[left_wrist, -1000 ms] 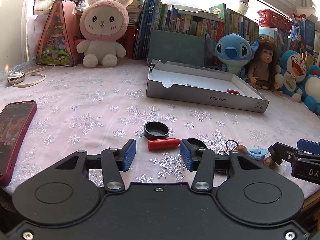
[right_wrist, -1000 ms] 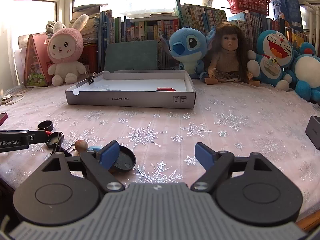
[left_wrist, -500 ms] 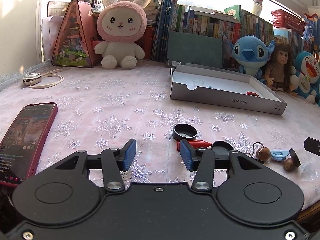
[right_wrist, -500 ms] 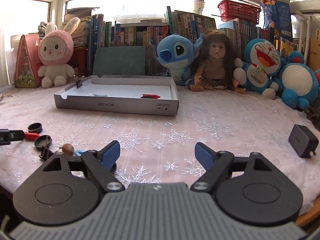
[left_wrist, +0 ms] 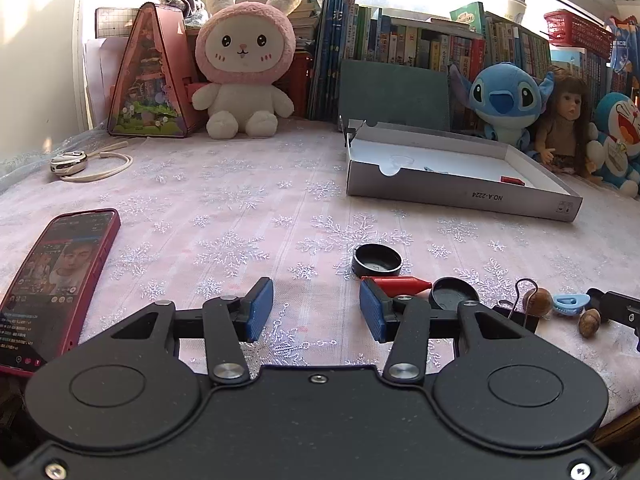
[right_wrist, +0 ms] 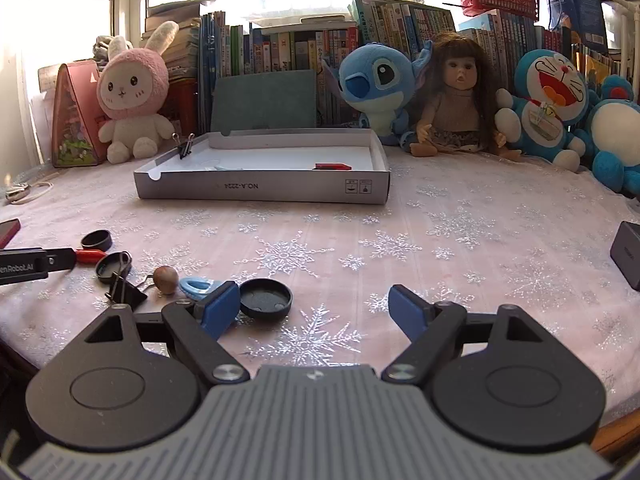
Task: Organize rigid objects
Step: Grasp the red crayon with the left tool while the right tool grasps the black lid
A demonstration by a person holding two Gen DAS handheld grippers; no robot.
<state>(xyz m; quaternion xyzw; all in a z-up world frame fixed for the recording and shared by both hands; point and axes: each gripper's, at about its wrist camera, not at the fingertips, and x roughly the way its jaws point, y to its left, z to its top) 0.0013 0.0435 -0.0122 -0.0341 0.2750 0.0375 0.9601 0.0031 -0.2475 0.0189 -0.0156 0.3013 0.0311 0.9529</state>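
My left tool [left_wrist: 316, 310] stands parted and empty above the counter [left_wrist: 248, 216]. The red crayon-like stick [left_wrist: 400, 283] lies at about one o'clock, just past my right-hand pad, its long axis crosswise with the tip toward three o'clock. My right tool [right_wrist: 310, 308] gapes wide, holding nothing, its left pad by a black lid [right_wrist: 265, 299]. I judge the left nearer the stick. The grey box [left_wrist: 460, 194] waits at one o'clock, well apart.

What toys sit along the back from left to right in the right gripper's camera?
Pink-hooded white plush bunny → blue big-eared plush alien → brown-haired baby doll → blue-and-white plush robot cat with open red mouth.
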